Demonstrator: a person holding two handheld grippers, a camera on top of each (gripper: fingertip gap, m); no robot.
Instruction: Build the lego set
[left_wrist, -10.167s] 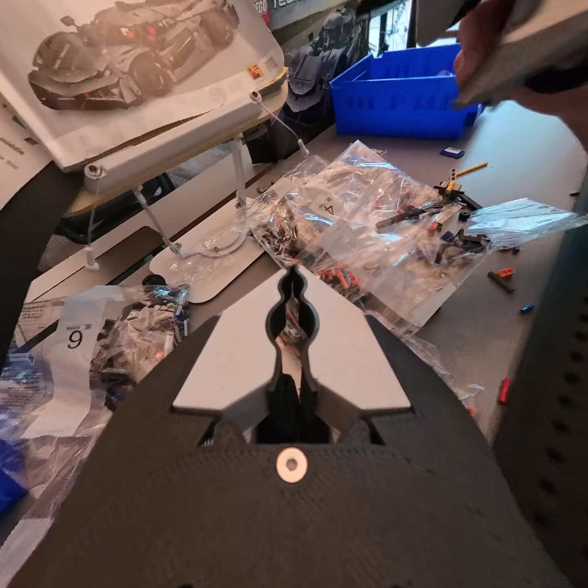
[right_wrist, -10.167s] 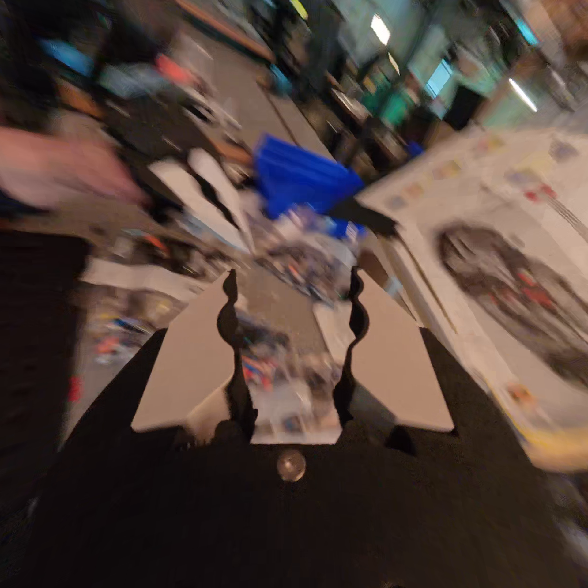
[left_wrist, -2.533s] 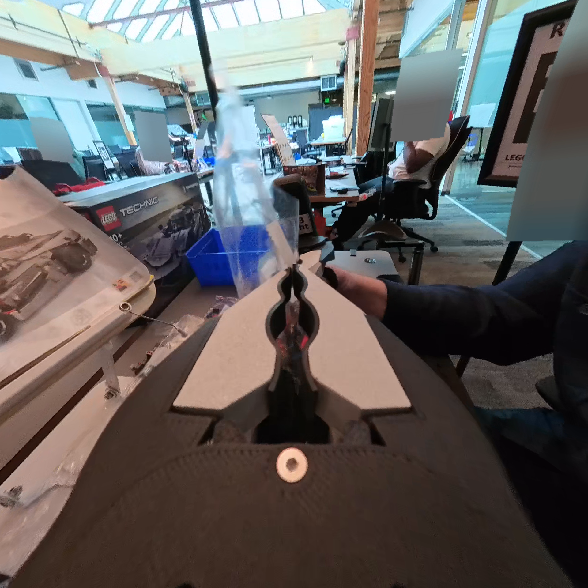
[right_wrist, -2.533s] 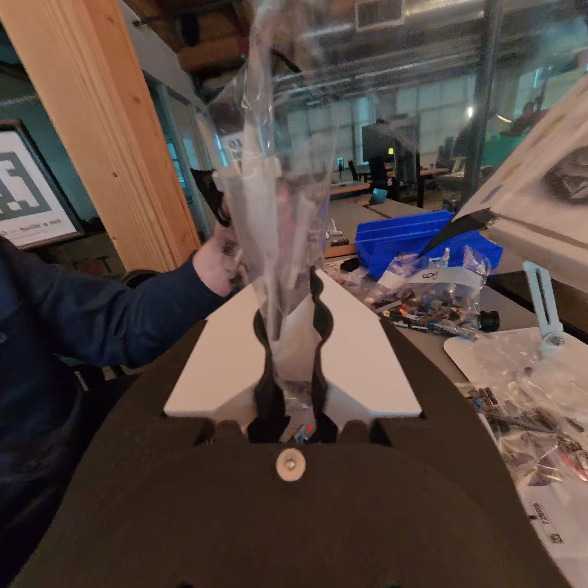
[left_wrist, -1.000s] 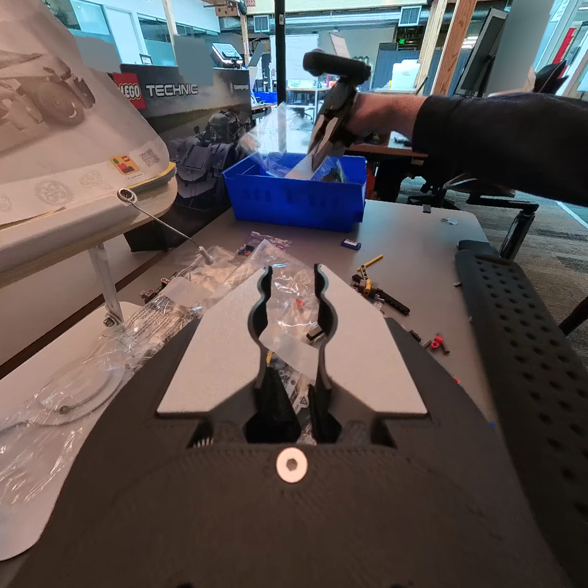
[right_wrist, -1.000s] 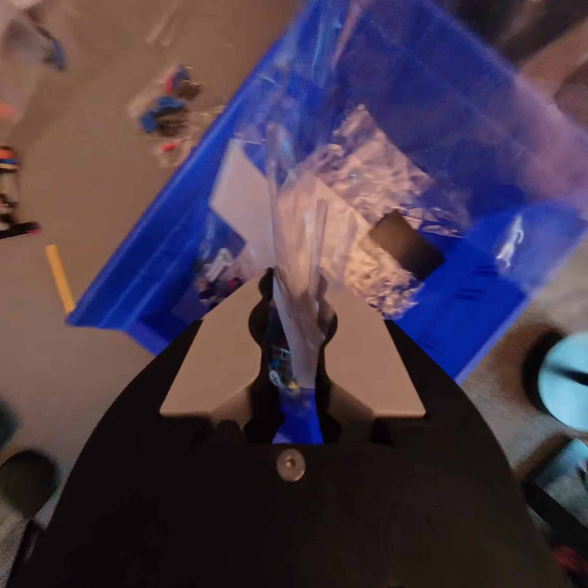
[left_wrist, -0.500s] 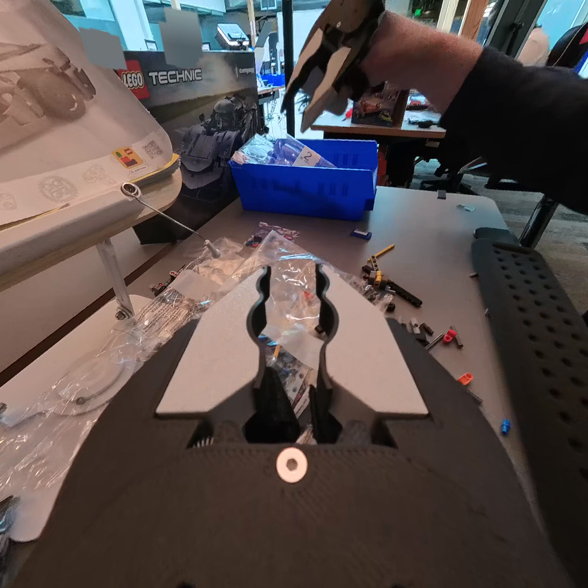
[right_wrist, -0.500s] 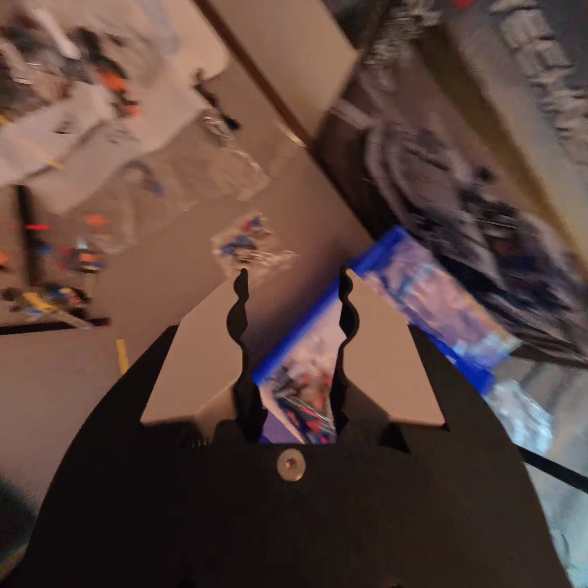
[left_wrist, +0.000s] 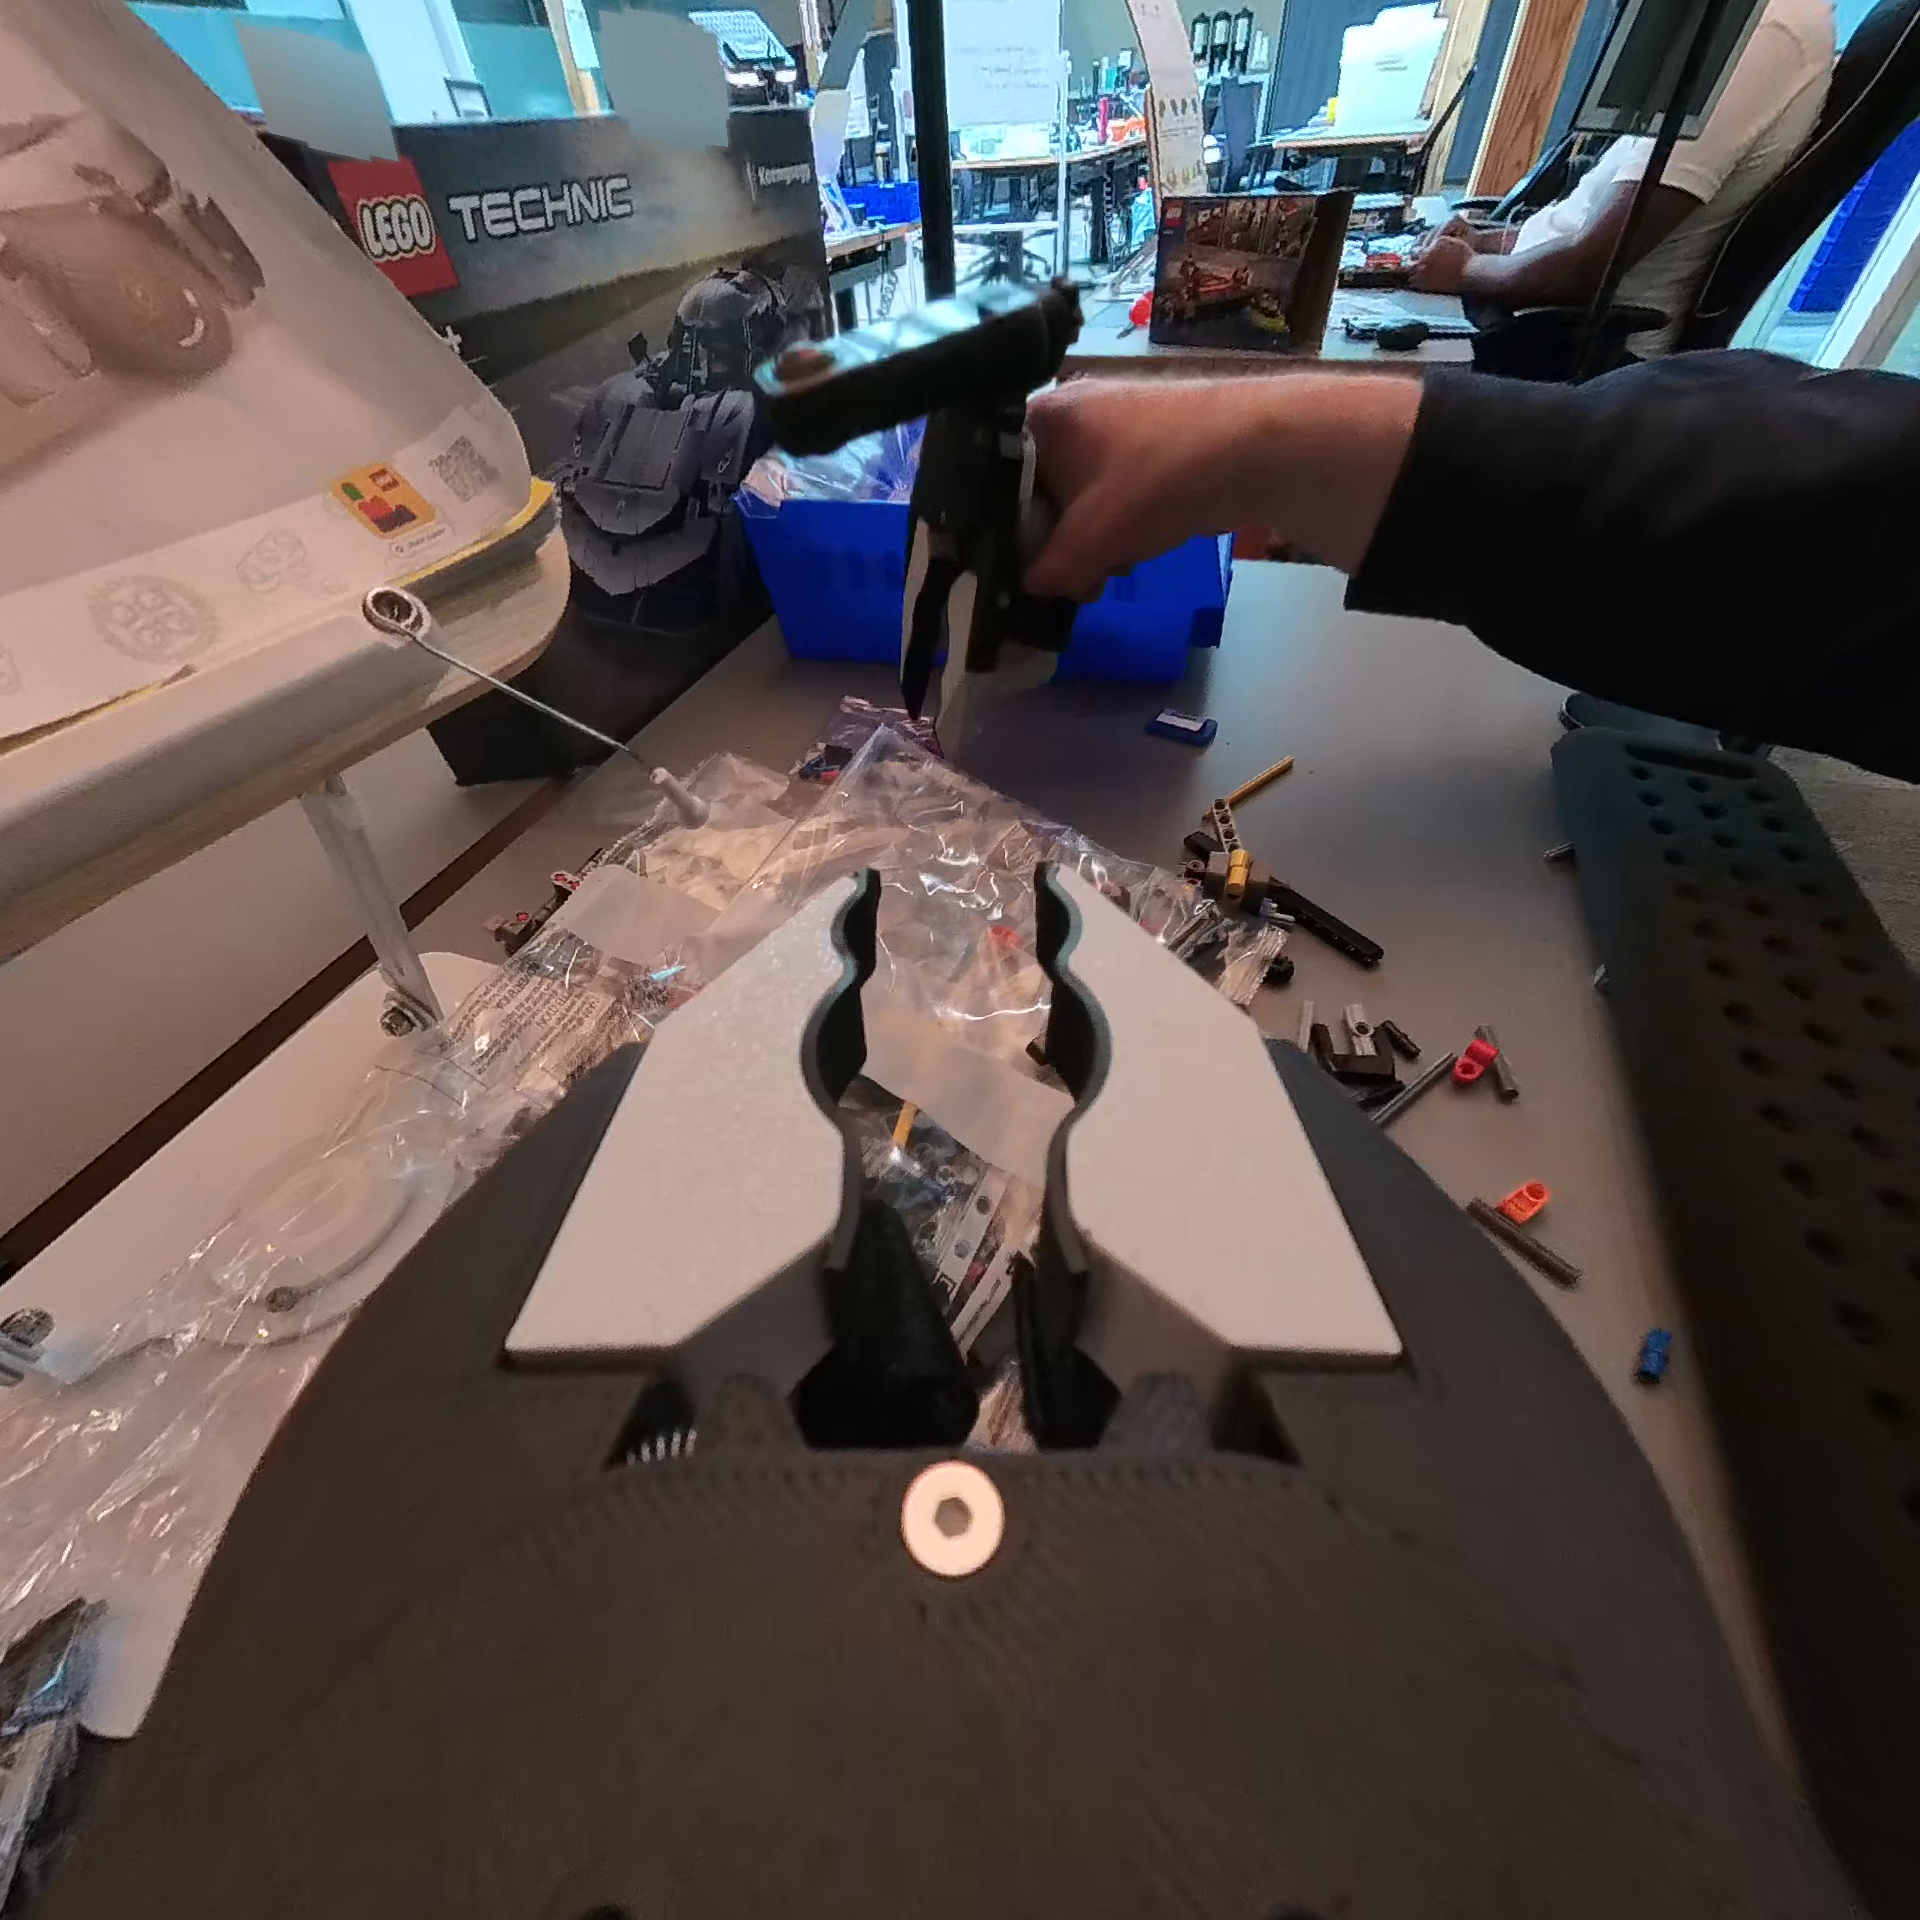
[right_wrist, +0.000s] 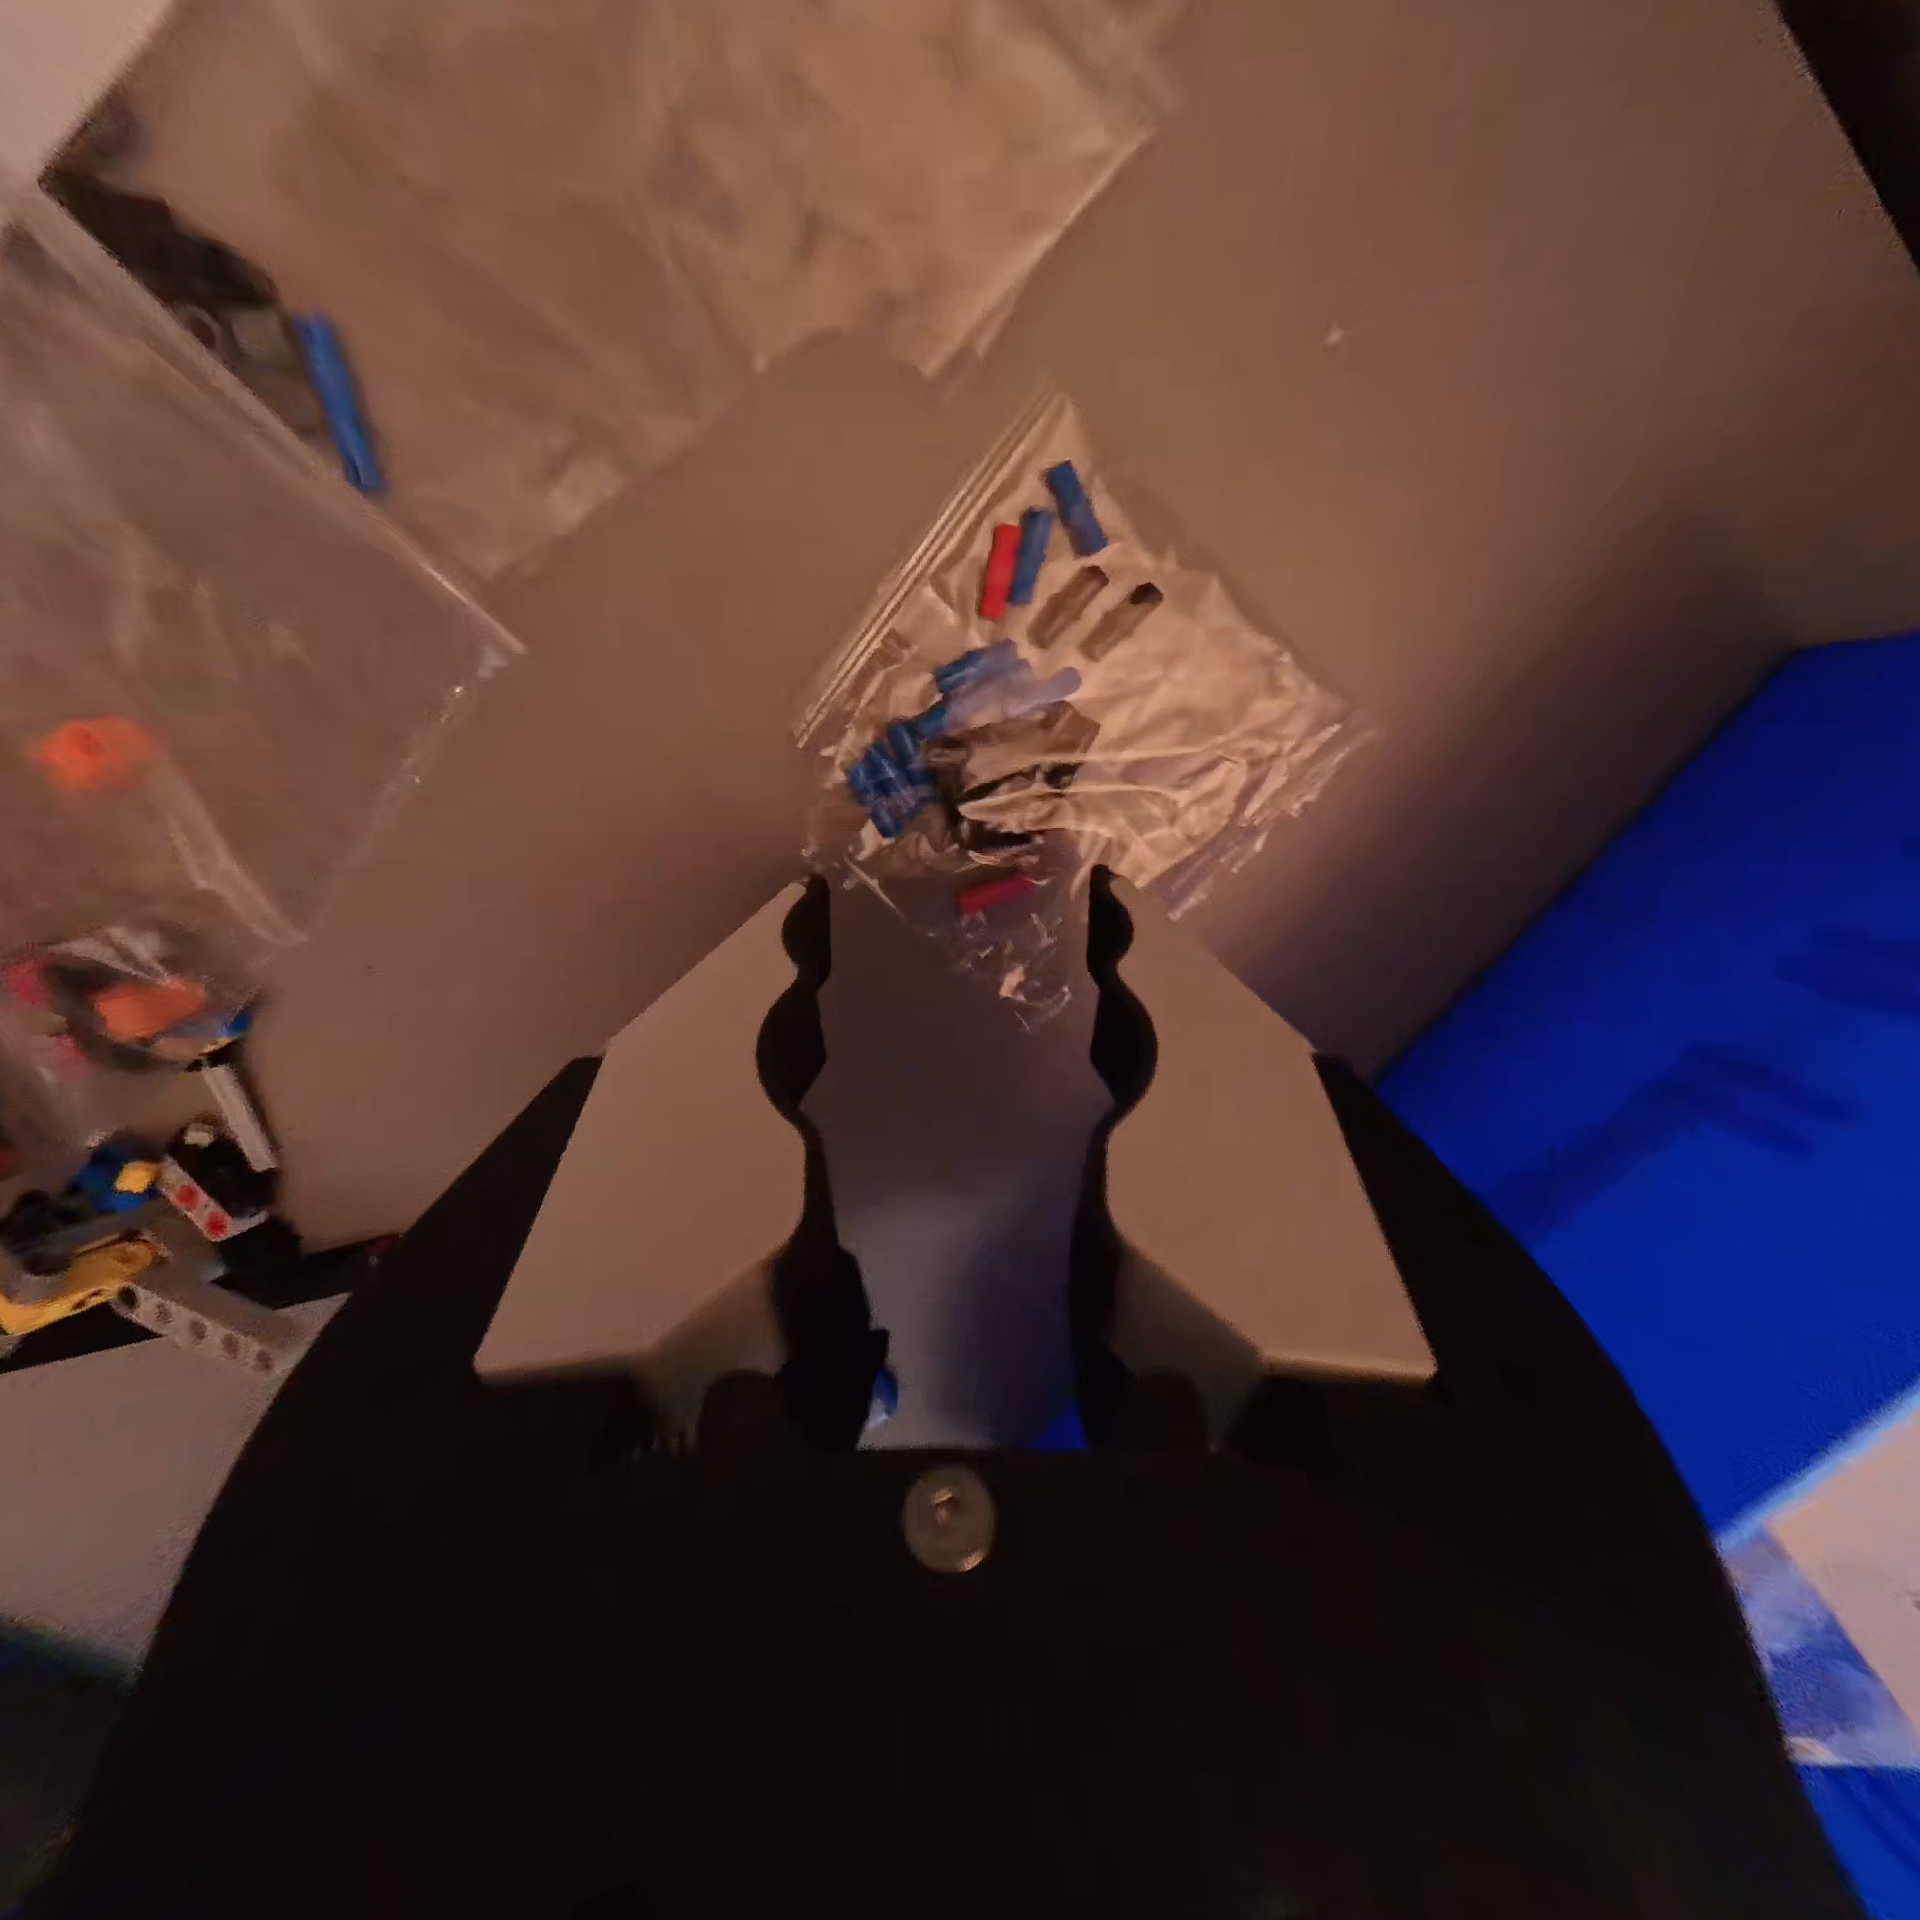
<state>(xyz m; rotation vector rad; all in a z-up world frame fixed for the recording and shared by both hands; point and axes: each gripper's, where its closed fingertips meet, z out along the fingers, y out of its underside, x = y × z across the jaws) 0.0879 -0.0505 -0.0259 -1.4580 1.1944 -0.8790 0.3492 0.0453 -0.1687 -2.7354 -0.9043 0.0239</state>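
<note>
Your right gripper is released, jaws apart and empty, tips pointing down at the grey table. Just ahead of the tips lies a small clear bag of pins, flat, its long axis running diagonally from near-left to far-right. The blue bin sits to its right. Your left gripper is likewise released, hovering over a larger clear parts bag, with loose lego pieces to its right.

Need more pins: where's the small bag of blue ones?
Right wrist view: small bag lies on the table, just ahead of the open right tongs, left of the blue bin.
</note>
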